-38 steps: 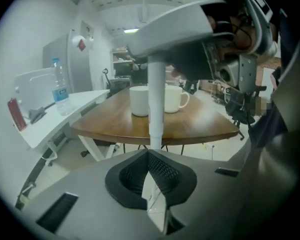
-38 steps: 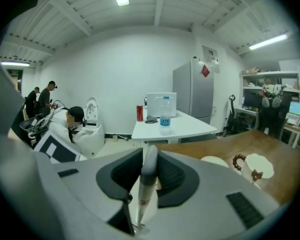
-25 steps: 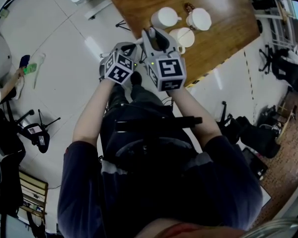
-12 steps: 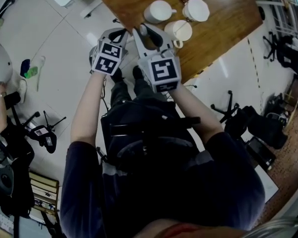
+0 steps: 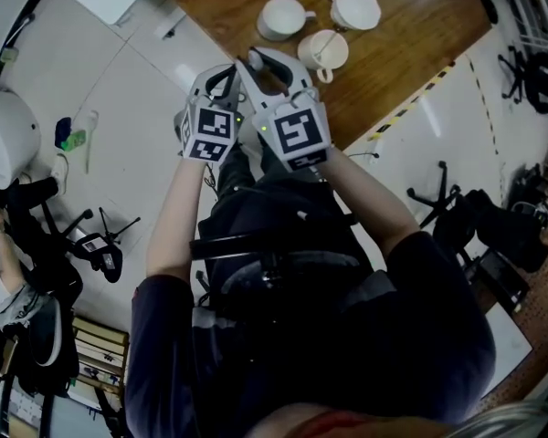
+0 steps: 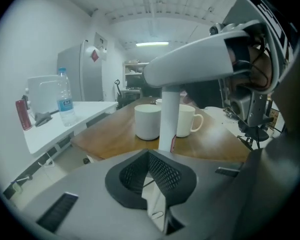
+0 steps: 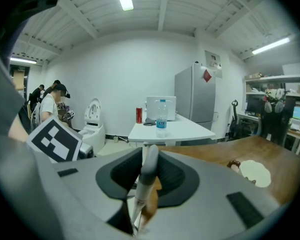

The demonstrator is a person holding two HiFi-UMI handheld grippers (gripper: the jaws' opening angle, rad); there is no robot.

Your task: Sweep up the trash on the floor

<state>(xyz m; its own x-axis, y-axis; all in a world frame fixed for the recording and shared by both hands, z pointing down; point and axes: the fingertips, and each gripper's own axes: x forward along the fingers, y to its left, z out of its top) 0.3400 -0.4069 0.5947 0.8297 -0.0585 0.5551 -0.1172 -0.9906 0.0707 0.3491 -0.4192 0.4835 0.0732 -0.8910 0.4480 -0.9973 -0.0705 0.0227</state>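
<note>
close in, both tools are held out side by side ahead of the person. the right tool (image 7: 149, 178) is clamped on the rounded top of a pale handle (image 7: 150, 159), pads pressing it from both sides. what hangs below i can't make out, though a broom or dustpan seems likely. the left tool (image 6: 151, 156) is fully closed with nothing in it, just beside the right one, and the handle runs down right ahead of its tips. just beyond stands the wooden bench (image 5: 420, 26) with three white mugs (image 5: 321, 51) near its edge. the trash, as i read it, is the small green and blue litter (image 5: 71, 140) on the floor (image 5: 137, 89), well off to the left. to do this well, open the left tool and take the handle lower down for two-handed control. keep the handle clear of the mugs, then turn toward the litter.
</note>
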